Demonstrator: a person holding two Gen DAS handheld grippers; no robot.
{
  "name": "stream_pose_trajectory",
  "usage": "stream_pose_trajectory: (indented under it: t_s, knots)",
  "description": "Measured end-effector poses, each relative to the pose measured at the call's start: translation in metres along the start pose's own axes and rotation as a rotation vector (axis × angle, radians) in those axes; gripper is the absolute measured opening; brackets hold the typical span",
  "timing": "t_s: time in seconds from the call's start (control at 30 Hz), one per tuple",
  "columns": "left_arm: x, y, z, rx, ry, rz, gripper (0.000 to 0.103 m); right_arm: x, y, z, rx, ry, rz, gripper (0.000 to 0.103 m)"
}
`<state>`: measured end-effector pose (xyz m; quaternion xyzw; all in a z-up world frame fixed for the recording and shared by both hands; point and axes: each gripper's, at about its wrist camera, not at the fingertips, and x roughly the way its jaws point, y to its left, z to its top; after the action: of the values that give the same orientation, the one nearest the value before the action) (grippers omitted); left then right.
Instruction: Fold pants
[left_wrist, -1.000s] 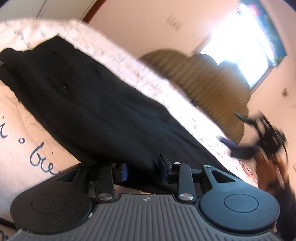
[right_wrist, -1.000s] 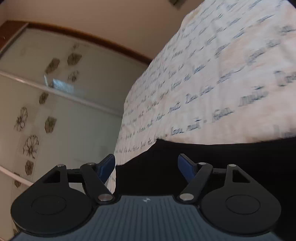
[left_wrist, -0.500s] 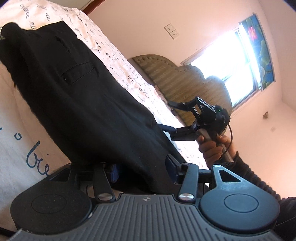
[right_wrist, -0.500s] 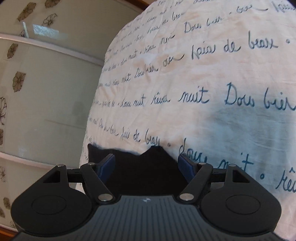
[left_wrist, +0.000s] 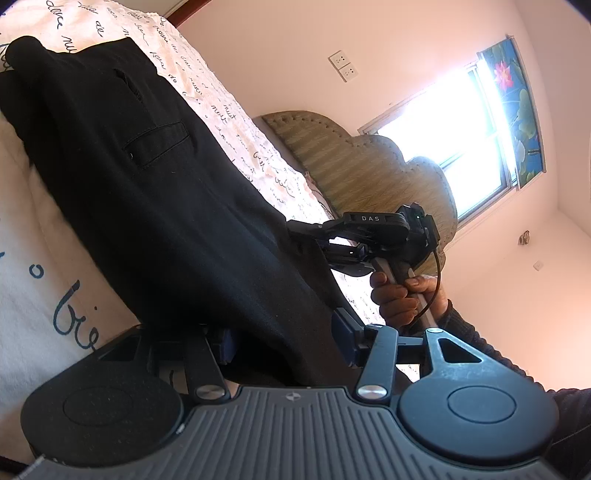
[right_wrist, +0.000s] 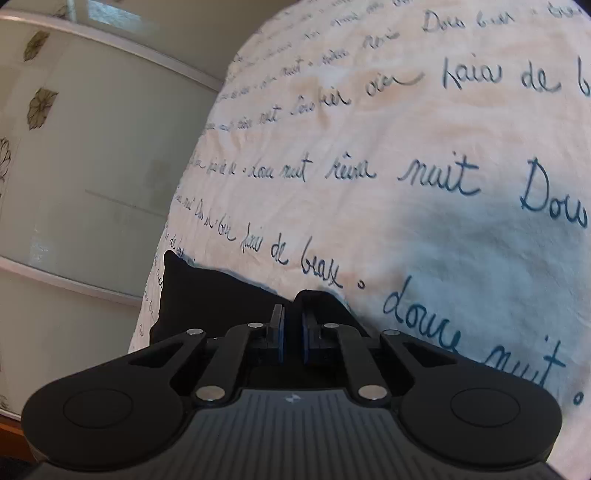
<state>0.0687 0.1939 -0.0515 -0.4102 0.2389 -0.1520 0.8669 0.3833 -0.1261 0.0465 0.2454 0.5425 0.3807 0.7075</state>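
- Script-printed bedspread (right_wrist: 424, 155) carries the black pants (left_wrist: 155, 206), laid lengthwise.
- Right gripper (right_wrist: 291, 332) pinches the hem, jaws narrow (just closed).
- Left gripper (left_wrist: 284, 343) straddles cloth, half-wide; close it before lifting evenly.

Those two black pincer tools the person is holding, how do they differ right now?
The right gripper has just closed, its blue pads pinching an edge of the black pants; the left gripper stands open, its pads apart with the cloth lying between them. The right one sits at the pants' side edge, the left one at their near end. Both are the same black tool.
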Motion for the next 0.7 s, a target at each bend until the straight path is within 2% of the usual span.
stream_pose_trajectory:
  t_s: [0.2, 0.23, 0.3, 0.4, 0.47, 0.53, 0.6, 0.7]
  knots:
    - [-0.002, 0.001, 0.000, 0.000, -0.002, -0.001, 0.057, -0.023, 0.006, 0.002, -0.001, -0.097, 0.061, 0.007]
    - [-0.003, 0.001, 0.000, 0.001, -0.002, 0.000, 0.057, -0.023, 0.001, 0.002, 0.008, -0.104, 0.049, 0.007]
    - [-0.006, 0.003, 0.001, 0.003, -0.002, 0.000, 0.057, -0.016, -0.017, 0.002, 0.045, -0.116, -0.034, 0.006]
    - [-0.007, 0.003, 0.001, 0.004, -0.002, 0.000, 0.057, -0.010, -0.045, -0.005, 0.162, -0.159, 0.057, 0.007]
    - [-0.008, 0.001, 0.002, 0.007, -0.002, 0.002, 0.057, -0.015, -0.046, -0.009, 0.199, -0.183, 0.068, 0.009]
    - [-0.008, -0.001, 0.003, 0.010, -0.002, 0.004, 0.057, -0.032, -0.043, -0.018, 0.219, -0.260, 0.056, 0.009]
    - [-0.008, -0.003, 0.004, 0.013, -0.001, 0.006, 0.057, -0.061, -0.039, -0.036, 0.225, -0.341, 0.085, 0.009]
    - [-0.007, -0.005, 0.004, 0.017, -0.001, 0.010, 0.057, -0.113, -0.033, -0.082, 0.224, -0.431, 0.135, 0.009]
